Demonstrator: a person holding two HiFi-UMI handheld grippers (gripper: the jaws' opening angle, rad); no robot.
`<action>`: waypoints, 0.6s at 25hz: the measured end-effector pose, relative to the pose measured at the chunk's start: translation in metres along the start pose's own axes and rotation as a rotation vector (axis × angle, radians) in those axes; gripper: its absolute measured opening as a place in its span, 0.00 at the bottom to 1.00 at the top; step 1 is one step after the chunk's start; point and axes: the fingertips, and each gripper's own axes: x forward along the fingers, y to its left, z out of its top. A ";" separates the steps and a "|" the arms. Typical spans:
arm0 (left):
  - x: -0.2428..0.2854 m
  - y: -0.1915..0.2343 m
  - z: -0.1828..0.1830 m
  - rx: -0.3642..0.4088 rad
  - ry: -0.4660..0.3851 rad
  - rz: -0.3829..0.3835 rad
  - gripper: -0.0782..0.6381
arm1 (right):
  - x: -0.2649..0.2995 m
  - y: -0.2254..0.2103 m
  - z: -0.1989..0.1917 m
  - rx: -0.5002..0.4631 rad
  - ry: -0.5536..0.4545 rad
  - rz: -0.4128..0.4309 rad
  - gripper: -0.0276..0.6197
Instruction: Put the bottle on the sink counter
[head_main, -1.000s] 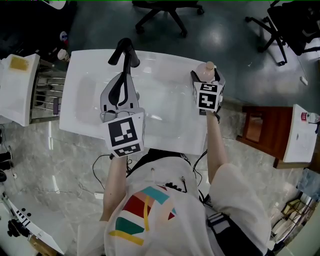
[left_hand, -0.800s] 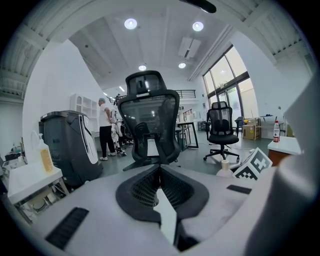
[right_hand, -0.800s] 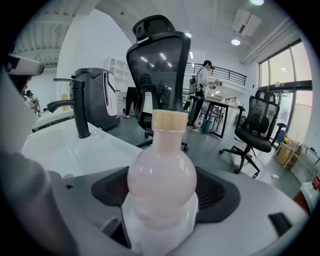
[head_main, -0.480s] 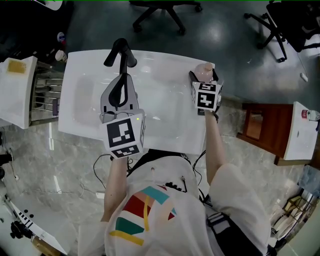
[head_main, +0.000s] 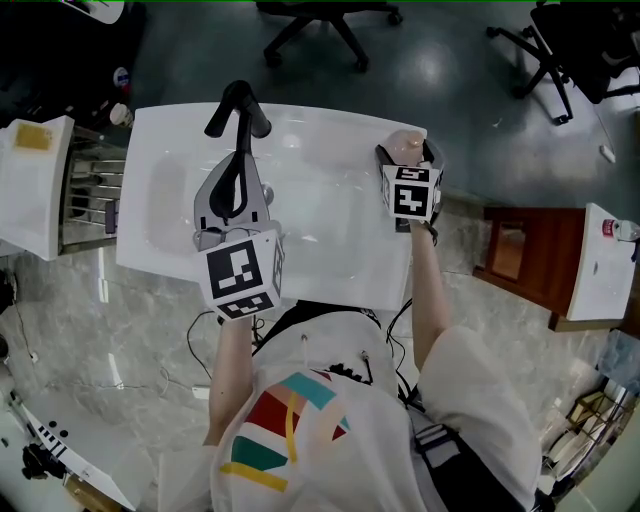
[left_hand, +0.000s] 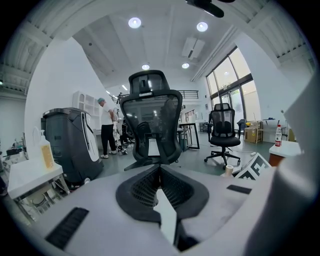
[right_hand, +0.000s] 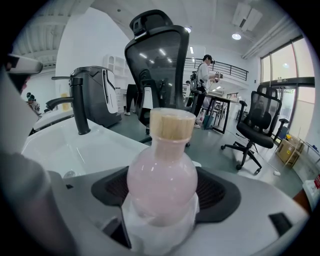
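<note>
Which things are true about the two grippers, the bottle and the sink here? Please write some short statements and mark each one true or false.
1. The right gripper holds the pink bottle upright between its jaws. True.
2. The left gripper holds a second bottle. False: its jaws are together with nothing between them.
3. The bottle is closed with a black screw cap. False: it has a light, wood-coloured stopper.
4. A black faucet stands at the white sink. True.
</note>
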 end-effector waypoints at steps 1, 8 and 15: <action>0.000 0.000 0.000 0.000 0.000 0.002 0.13 | 0.000 0.000 0.000 -0.002 0.000 0.003 0.64; -0.004 -0.002 0.002 0.010 -0.002 0.006 0.13 | -0.001 0.000 0.000 -0.009 0.001 0.007 0.64; -0.005 0.001 0.003 0.016 0.003 0.005 0.13 | -0.001 -0.001 0.001 -0.006 0.000 0.006 0.64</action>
